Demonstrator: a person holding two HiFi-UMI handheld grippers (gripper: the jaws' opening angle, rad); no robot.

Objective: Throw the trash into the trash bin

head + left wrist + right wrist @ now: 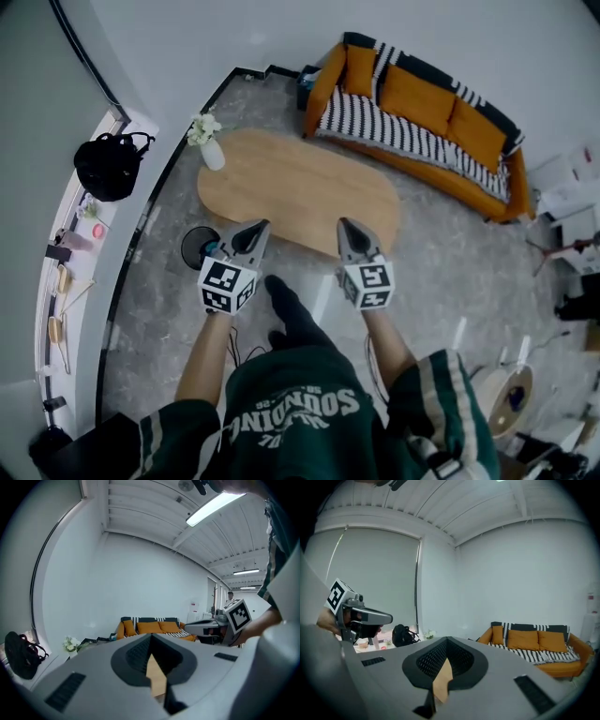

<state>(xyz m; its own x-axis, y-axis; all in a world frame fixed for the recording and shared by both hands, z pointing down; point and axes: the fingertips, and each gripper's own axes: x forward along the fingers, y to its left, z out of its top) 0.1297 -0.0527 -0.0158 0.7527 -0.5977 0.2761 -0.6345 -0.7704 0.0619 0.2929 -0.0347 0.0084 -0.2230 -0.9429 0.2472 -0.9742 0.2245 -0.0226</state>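
So the trash bin [196,247] only shows up in the head view. It's a dark round thing on the grey floor, tucked just beside the near-left end of the oval wooden table [300,183]. It stands upright with its mouth facing straight up at the camera. It looks round from up here, so there's no real long axis to speak of. Its right side is covered by the left gripper [255,228], so I can't see into it.

Both grippers are held side by side in front of the person, pointing forward at the table's near edge, with the right gripper [347,227] well apart from the left. Jaws are pressed together tip to tip on both; each gripper view shows only a sliver of table wood through the slot lower down [151,637] [446,640].

The gripper views miss the bin entirely, but they do show the room level-on. Each one catches the orange sofa [150,627] with its striped throw, the black bag [402,635] on the ledge, and the other gripper off to the side. The flower vase [208,142] sits on the table's far-left end.
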